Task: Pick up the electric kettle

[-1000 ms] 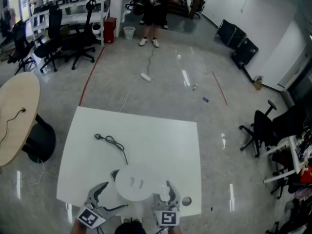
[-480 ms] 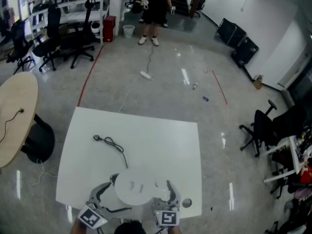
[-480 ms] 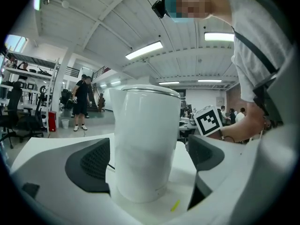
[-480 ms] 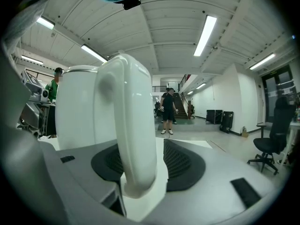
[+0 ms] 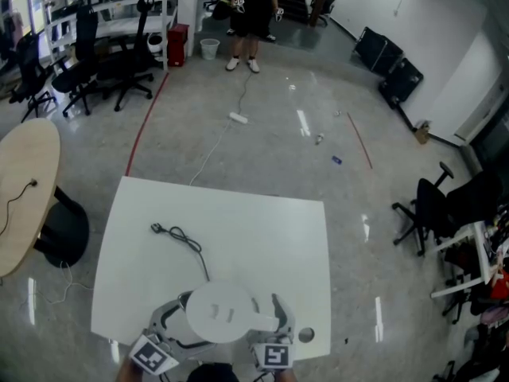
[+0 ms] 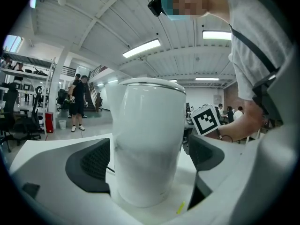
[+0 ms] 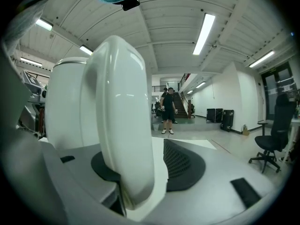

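**Left gripper [image 6: 146, 161] and right gripper [image 7: 140, 168] around the electric kettle [image 5: 221, 315], no lift yet**

My left jaws have just been opening and are now wide, with the kettle body between them, unpressed. Right jaws also apart: handle [image 7: 123, 116] between them, one pad clear of it. Kettle stands on the surface [image 5: 238, 229], bottom centre of head view. Remaining, I reckon: clamp handle, lift.

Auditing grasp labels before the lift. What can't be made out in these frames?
- Head view: the electric kettle, seen from above, hides its own base and the near end of the power cord.
- Right gripper view: the kettle handle covers most of the right hand-held gripper's left pad; contact there unclear.
- Head view: small round item near the table's corner, too small to name.
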Demonstrator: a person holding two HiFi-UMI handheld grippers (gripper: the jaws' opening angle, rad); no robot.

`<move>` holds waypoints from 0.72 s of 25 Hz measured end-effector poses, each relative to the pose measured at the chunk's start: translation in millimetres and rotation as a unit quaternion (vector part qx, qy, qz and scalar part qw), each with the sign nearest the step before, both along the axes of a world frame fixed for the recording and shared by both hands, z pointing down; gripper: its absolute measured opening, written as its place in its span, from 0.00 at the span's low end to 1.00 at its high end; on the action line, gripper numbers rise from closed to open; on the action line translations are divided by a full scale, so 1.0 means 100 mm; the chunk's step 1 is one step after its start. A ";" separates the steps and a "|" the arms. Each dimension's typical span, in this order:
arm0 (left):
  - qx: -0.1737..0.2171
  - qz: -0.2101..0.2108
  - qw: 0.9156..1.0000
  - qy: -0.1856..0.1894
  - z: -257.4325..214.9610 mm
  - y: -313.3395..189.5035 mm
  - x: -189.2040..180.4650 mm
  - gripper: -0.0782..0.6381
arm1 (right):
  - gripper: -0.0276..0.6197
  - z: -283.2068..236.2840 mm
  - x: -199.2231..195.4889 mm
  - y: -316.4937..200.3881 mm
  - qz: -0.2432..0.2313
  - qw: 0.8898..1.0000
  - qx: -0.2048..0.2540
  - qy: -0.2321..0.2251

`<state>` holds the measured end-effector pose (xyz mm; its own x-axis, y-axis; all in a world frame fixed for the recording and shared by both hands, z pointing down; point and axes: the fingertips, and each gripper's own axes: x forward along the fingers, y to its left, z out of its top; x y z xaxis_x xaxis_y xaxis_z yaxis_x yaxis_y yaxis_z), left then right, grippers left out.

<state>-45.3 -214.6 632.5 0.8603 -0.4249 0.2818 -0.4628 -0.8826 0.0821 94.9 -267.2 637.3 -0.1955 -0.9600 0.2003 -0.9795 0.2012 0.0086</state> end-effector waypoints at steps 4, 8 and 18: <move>0.003 0.000 1.000 0.003 -0.04 -0.05 0.03 0.82 | 0.36 -0.03 0.00 -0.04 -0.002 1.000 -0.002 -0.013; 0.007 0.003 1.000 0.005 -0.04 -0.06 0.07 0.82 | 0.34 -0.03 -0.01 -0.04 -0.013 1.000 0.006 -0.004; 0.004 0.005 1.000 0.003 -0.03 -0.07 0.08 0.82 | 0.21 -0.05 -0.08 -0.06 -0.020 0.999 0.026 0.017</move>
